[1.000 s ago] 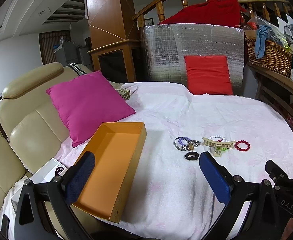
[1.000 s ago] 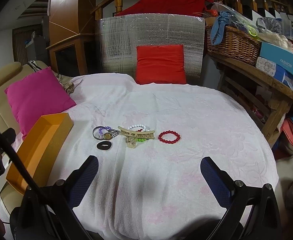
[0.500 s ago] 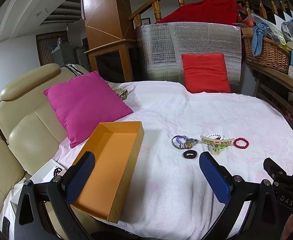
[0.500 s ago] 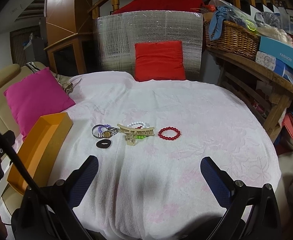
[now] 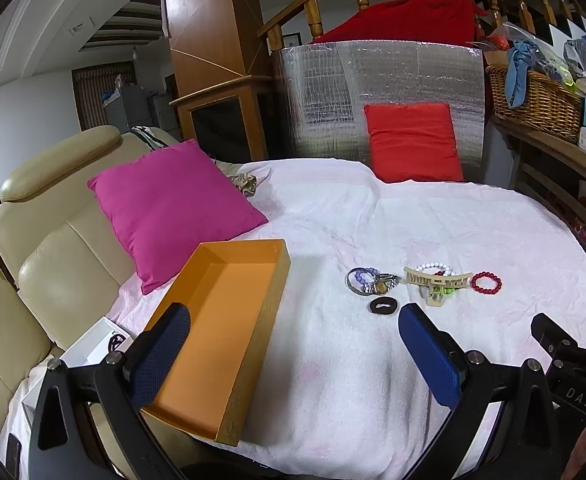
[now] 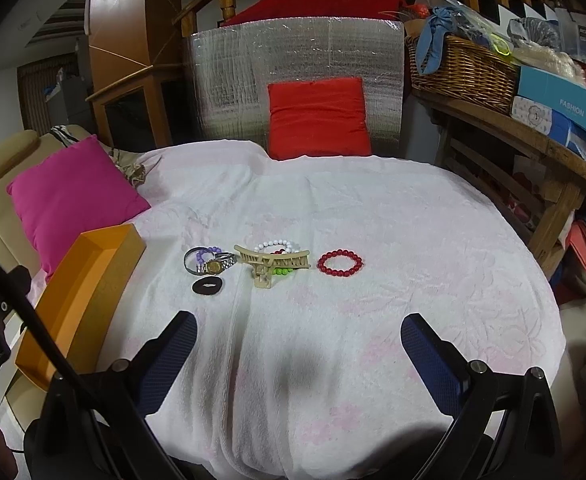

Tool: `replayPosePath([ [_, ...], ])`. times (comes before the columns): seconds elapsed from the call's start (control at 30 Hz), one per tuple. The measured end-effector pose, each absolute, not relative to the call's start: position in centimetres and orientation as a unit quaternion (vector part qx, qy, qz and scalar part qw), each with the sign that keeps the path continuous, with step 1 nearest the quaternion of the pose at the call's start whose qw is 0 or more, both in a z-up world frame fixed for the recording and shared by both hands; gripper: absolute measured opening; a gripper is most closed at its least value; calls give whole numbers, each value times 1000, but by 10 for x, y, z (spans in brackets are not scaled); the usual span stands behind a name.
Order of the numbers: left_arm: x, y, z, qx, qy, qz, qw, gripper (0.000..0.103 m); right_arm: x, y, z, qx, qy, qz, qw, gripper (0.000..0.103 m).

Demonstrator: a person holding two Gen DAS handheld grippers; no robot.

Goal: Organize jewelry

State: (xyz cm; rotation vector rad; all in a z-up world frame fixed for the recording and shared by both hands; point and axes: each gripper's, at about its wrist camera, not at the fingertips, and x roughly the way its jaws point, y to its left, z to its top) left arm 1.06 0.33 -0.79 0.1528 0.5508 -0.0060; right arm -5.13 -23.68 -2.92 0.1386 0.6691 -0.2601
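Note:
An empty orange box [image 5: 221, 320] [image 6: 81, 292] lies at the left of the pale pink cloth [image 5: 373, 360]. To its right lie a watch with a purple bead bracelet [image 5: 373, 282] [image 6: 211, 261], a black hair tie [image 5: 385, 305] [image 6: 208, 286], a beige claw clip [image 5: 437, 284] [image 6: 271, 264] over white and green beads, and a red bead bracelet [image 5: 486, 282] [image 6: 340, 263]. My left gripper [image 5: 293, 352] is open, its left finger over the box. My right gripper [image 6: 299, 356] is open, short of the jewelry.
A magenta cushion [image 5: 173, 208] leans on a beige sofa [image 5: 45, 248] at the left. A red cushion [image 6: 319, 118] rests against a silver foil panel at the back. A wooden shelf [image 6: 533, 136] with a wicker basket and boxes stands at the right.
Both grippers have tilted slightly, so the jewelry and box sit a little lower and nearer in the views. Nothing on the cloth has moved.

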Motion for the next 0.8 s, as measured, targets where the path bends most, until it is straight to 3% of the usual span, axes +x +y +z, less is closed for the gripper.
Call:
replayPosePath([
  [0.8, 29, -3, -17, 86, 282, -1, 956, 103, -34, -249, -33, 81, 328, -132, 932, 103],
])
